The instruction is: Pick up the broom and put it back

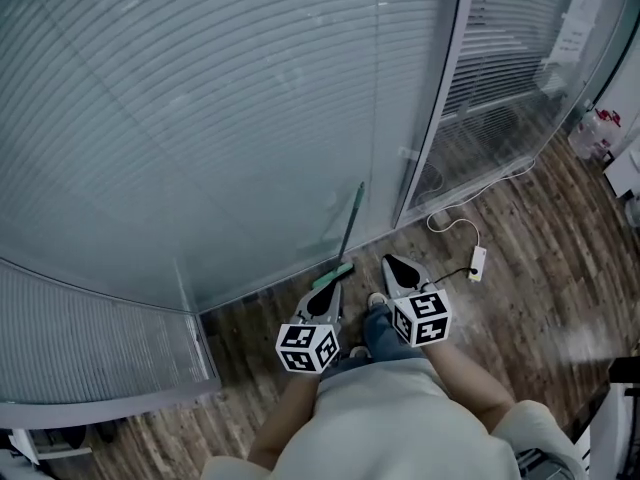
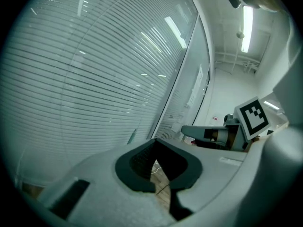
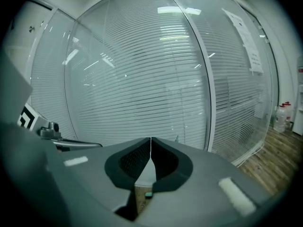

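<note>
The broom (image 1: 348, 230) leans against the glass wall, its green handle rising up the pane and its green head (image 1: 333, 273) on the wood floor. My left gripper (image 1: 329, 291) hovers just below the broom head, jaws together and empty. My right gripper (image 1: 390, 262) sits to the right of the head, also shut on nothing. In the left gripper view the gripper (image 2: 155, 141) faces the blinds, with the broom handle (image 2: 132, 136) ahead at the left. In the right gripper view the gripper (image 3: 150, 140) shows its pads meeting in a thin line, with the handle tip (image 3: 176, 138) just beyond.
A glass partition with blinds (image 1: 200, 118) and a white frame post (image 1: 432, 138) stand ahead. A white cable with an adapter (image 1: 478, 263) lies on the floor at the right. Bottles (image 1: 598, 130) stand at the far right. My shoe (image 1: 376, 301) is between the grippers.
</note>
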